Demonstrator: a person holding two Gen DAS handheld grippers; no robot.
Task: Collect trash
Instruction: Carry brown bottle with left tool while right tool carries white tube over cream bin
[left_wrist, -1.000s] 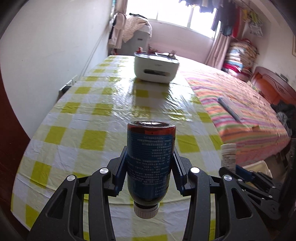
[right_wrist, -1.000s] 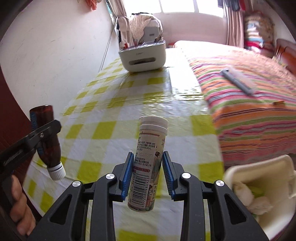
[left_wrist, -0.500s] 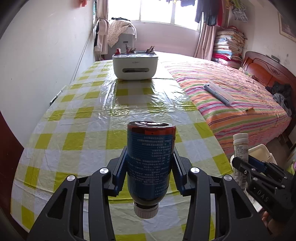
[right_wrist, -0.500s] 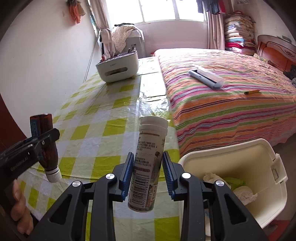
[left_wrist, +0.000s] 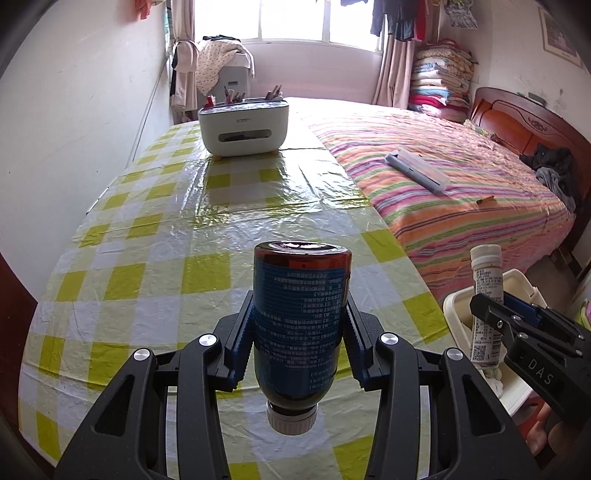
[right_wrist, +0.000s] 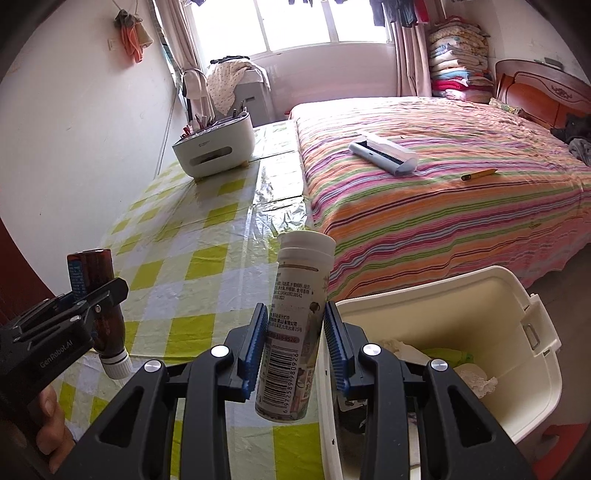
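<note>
Swinging both loads toward the bin (right_wrist: 480, 295), the person brings the task close to its drop. On the left, the left gripper (left_wrist: 300, 341) pinches a brown bottle (left_wrist: 301, 325) cap-down between its blue pads, over the near edge of the checked table (left_wrist: 159, 229), on the side away from the bin. A second ago the bin barely showed in that view; now its corner (left_wrist: 456, 306) sits just past the table's right edge. To the right, the right gripper (right_wrist: 295, 349) clamps a white tube (right_wrist: 297, 325), its lower end level with the bin's near rim. Earlier this view showed mostly table; now the bin's open mouth, with crumpled paper inside, fills the lower right. Judging by this, the tube should go in first, once carried fully over the opening; the bottle has farther to travel.
</note>
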